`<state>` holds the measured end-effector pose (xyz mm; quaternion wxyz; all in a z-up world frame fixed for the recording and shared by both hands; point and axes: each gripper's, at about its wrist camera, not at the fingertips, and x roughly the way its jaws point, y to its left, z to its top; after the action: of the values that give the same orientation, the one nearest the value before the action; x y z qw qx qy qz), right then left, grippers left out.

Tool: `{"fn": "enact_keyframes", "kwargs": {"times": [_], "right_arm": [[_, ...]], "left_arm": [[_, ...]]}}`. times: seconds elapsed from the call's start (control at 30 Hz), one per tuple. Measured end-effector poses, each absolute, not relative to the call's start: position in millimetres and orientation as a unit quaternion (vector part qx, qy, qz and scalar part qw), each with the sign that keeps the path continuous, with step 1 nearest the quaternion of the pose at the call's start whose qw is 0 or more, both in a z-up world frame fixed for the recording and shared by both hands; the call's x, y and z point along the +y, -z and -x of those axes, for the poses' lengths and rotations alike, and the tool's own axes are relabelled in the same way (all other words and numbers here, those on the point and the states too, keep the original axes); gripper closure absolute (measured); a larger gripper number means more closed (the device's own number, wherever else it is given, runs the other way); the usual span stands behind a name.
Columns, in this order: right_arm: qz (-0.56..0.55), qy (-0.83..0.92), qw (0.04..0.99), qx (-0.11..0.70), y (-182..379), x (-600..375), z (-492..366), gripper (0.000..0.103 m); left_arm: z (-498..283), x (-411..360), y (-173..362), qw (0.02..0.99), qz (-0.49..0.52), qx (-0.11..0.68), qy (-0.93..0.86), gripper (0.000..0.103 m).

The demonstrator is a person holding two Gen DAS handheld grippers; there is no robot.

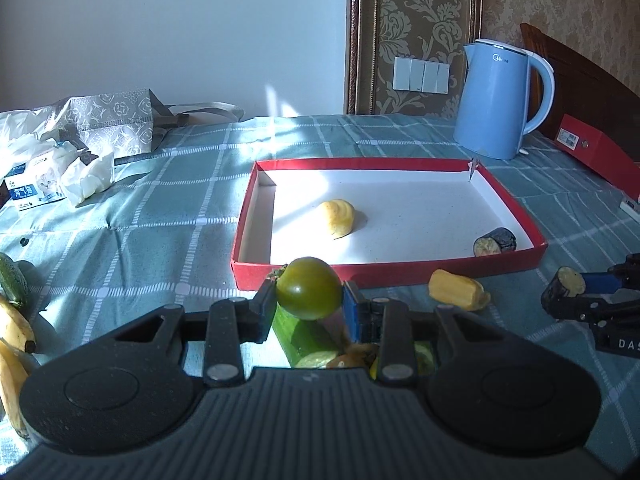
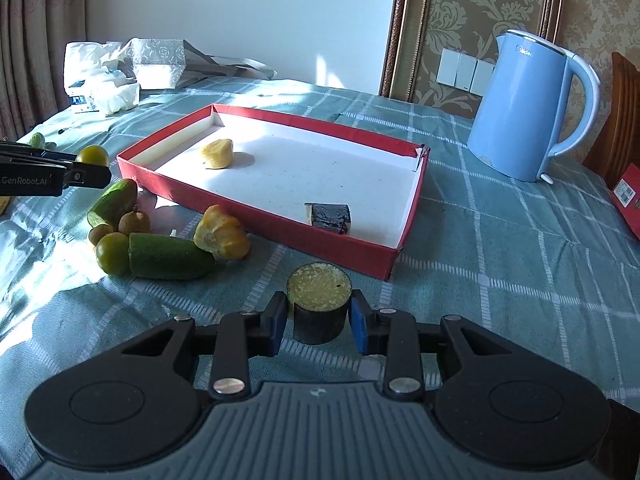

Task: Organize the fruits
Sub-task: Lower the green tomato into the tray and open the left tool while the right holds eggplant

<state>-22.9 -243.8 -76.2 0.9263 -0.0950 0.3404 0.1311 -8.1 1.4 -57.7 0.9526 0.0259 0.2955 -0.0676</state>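
Note:
My left gripper [image 1: 309,304] is shut on a green round fruit [image 1: 309,293], held above a cucumber piece [image 1: 306,336] just before the near wall of the red tray [image 1: 304,274]. My right gripper [image 2: 319,316] is shut on a dark eggplant chunk [image 2: 319,304] with a yellow cut face, near the tray's corner [image 2: 384,262]. The tray holds a yellow piece [image 1: 338,218] and a dark eggplant piece [image 1: 495,241]. The right gripper also shows in the left wrist view [image 1: 580,292], and the left gripper in the right wrist view [image 2: 86,166].
Left of the tray lie cucumber pieces [image 2: 168,257], green fruits [image 2: 112,254], longans [image 2: 134,222] and a yellow piece [image 2: 222,233]. Bananas [image 1: 14,332] lie at the far left. A blue kettle [image 1: 498,100], tissue pack [image 1: 60,176] and red box [image 1: 600,152] stand behind.

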Motion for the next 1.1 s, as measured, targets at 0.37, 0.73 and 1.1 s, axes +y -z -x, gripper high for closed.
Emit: {"fn": "enact_keyframes", "kwargs": {"times": [0.37,0.73,1.1], "right_arm": [[0.072,-0.097,0.931,0.344,67.4,-270.4,25.9,0.071],[0.060,-0.068,0.927,0.364,75.2,-289.3,18.2,0.071],[0.068,-0.075,0.925,0.366,76.2,-285.4,11.7,0.071]], "left_arm": [[-69.9,-39.2,64.4,0.945,-0.051,0.306,0.105,0.071],[-105.4,-50.3,84.8,0.932,-0.044,0.340,0.115,0.071],[-107.1,-51.8,93.5,0.930,-0.052,0.349,0.105,0.058]]}}
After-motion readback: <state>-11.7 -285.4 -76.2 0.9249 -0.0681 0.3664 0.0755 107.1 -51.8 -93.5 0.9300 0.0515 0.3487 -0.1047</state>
